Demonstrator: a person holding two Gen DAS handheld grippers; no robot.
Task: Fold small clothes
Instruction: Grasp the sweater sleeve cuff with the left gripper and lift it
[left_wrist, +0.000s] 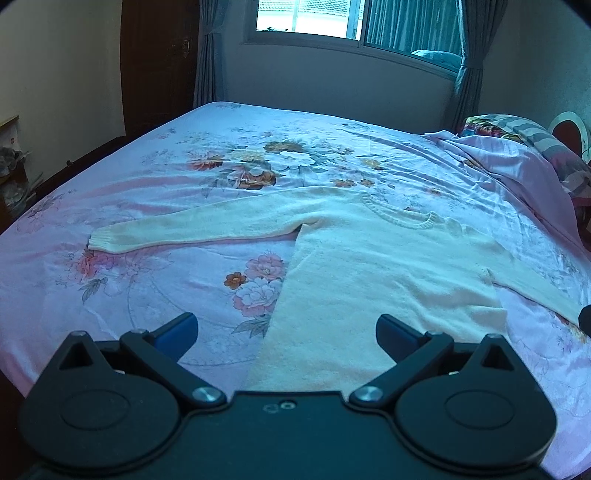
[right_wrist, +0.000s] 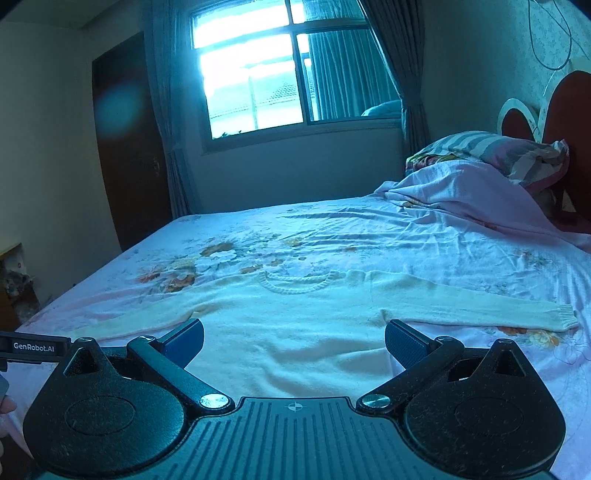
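Both claws, left claw (left_wrist: 287, 332) & right claw (right_wrist: 294, 338), wide, holding nothing, just above flat cream knit sweater (right_wrist: 295, 332) on flowery bed (left_wrist: 147, 288). Fold not started; next: grab a sleeve.

We see daylight flooding from the window (right_wrist: 255, 74) at 12 o'clock, blown out to glare with a soft flare at 10 o'clock, leaving the room dim, blue-tinted, and fisheye-bent with dark vignetted corners in both views.
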